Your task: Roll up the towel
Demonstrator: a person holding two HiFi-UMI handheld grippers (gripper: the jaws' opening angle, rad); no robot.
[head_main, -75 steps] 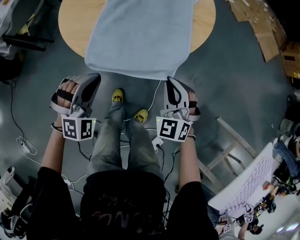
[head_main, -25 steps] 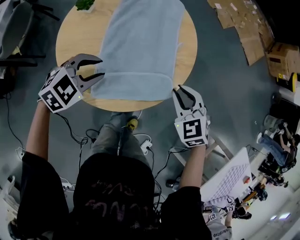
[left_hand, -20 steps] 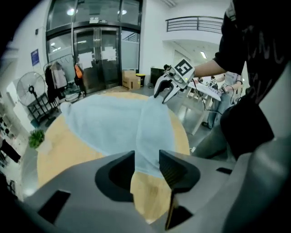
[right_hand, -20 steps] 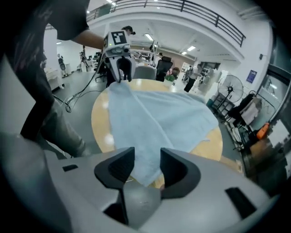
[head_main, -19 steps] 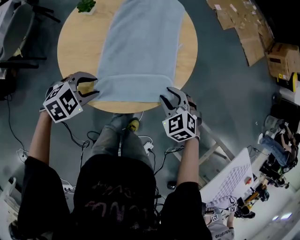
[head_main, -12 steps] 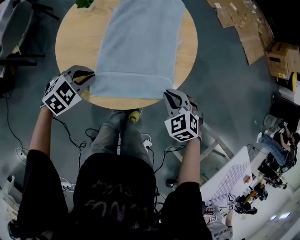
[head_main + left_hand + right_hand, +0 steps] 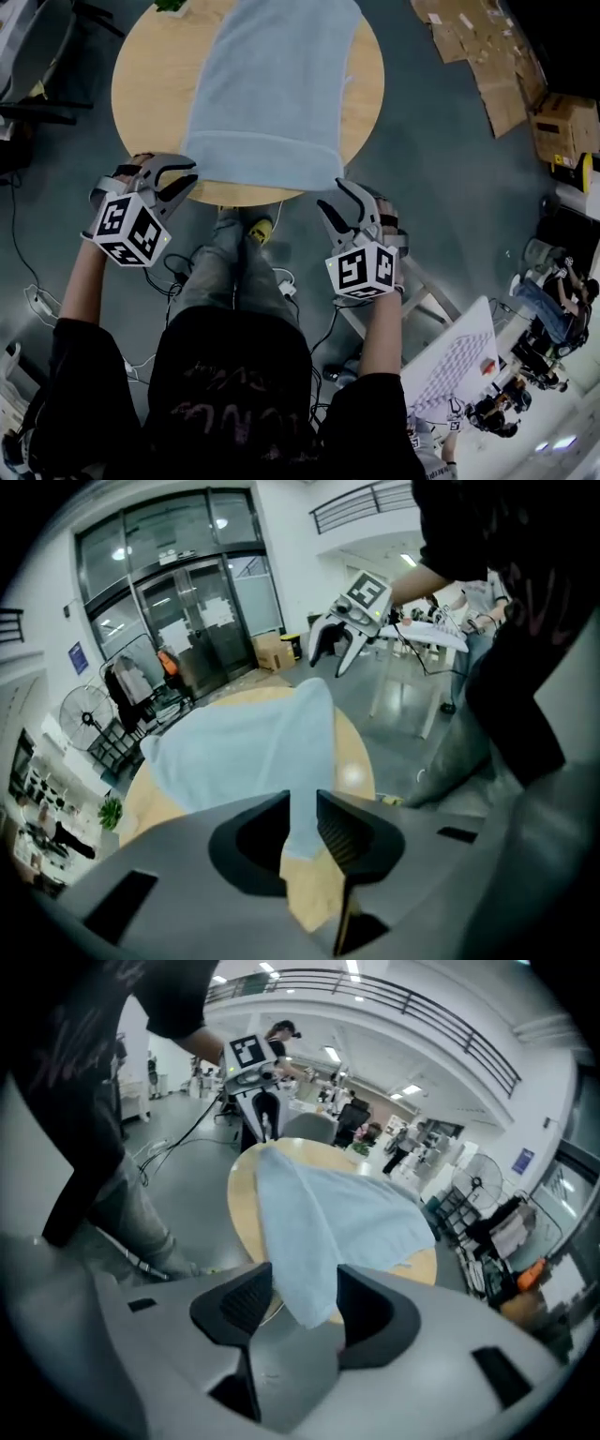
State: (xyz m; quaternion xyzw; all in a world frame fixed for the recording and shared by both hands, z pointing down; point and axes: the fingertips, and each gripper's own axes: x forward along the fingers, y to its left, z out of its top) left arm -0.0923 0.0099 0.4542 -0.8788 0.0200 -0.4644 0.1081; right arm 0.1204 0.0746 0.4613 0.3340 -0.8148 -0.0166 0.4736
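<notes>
Both jaws have just been opening and have drawn back a little toward me, after they were closed at the near corners. Now my left gripper stands slightly open and my right gripper wide open. Each has a corner of the light blue cloth towel loosely between its jaws, not pressed. The near edge lies as a folded band on the round wooden table, and the rest lies flat beyond. I judge the first turn is laid; next I must take this band again and roll it away from me. Further off are the grey floor and flattened cardboard.
</notes>
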